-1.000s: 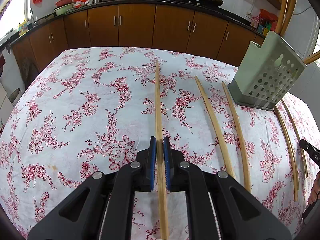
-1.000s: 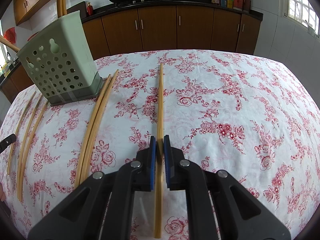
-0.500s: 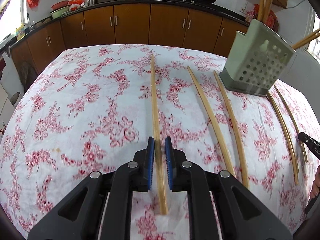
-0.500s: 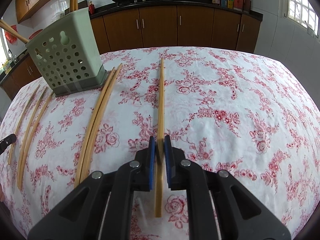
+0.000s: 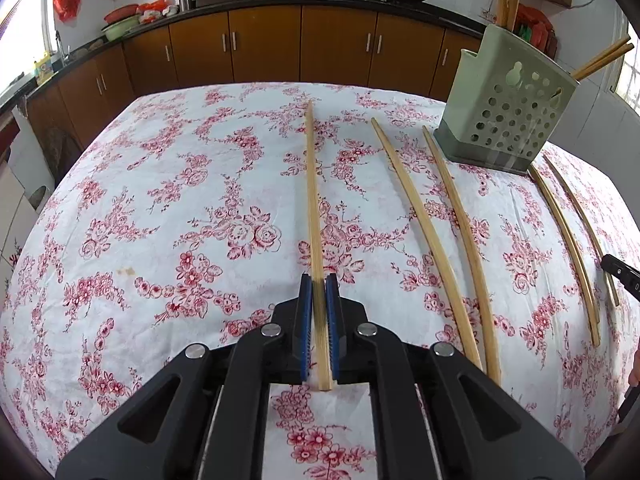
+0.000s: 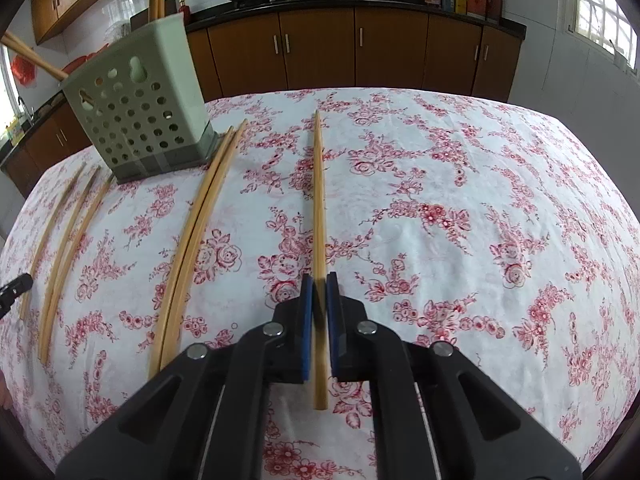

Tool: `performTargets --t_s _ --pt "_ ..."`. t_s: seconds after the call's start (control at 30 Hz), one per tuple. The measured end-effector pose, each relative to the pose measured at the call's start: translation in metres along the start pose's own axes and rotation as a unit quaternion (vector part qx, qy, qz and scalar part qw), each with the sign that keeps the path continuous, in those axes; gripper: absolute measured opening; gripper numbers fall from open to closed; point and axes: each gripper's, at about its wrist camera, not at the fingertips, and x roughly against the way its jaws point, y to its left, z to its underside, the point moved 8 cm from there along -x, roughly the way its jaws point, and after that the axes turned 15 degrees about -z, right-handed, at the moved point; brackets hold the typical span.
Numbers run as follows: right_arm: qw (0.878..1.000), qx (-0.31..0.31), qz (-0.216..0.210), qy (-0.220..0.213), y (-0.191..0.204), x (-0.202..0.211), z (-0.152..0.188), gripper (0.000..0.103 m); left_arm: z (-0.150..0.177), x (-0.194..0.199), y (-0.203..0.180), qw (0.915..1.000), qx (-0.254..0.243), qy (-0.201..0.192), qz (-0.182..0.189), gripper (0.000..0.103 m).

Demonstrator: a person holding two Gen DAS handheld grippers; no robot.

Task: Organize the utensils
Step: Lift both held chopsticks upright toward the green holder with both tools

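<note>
Floral tablecloth (image 5: 192, 208) carries the green holder (image 5: 508, 116), flanked by loose chopsticks. One chopstick (image 5: 314, 216) is clenched near its butt by the left gripper (image 5: 319, 292), another chopstick (image 6: 319, 216) likewise by the right gripper (image 6: 319, 290), probably so tips can be dropped into the holder.

Left gripper (image 5: 319, 286), right gripper (image 6: 319, 286): black plastic linkage arms, silver round screws, blue ribbed finger pads (image 5: 305, 320).

No readable text; faint white marks on black gripper tip (image 5: 621, 273), illegible.
</note>
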Motion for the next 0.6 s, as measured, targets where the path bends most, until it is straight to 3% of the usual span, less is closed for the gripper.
performTargets --t_s 0.3,0.6 --pt "0.996 0.013 -0.007 -0.082 0.005 0.057 -0.042 0.008 -0.041 0.039 0.028 0.9976 0.042 -0.056 0.008 0.007" --pt "0.987 0.013 -0.011 -0.161 0.005 0.109 -0.085 0.008 -0.094 0.086 0.047 0.9871 0.094 -0.128 0.023 0.007"
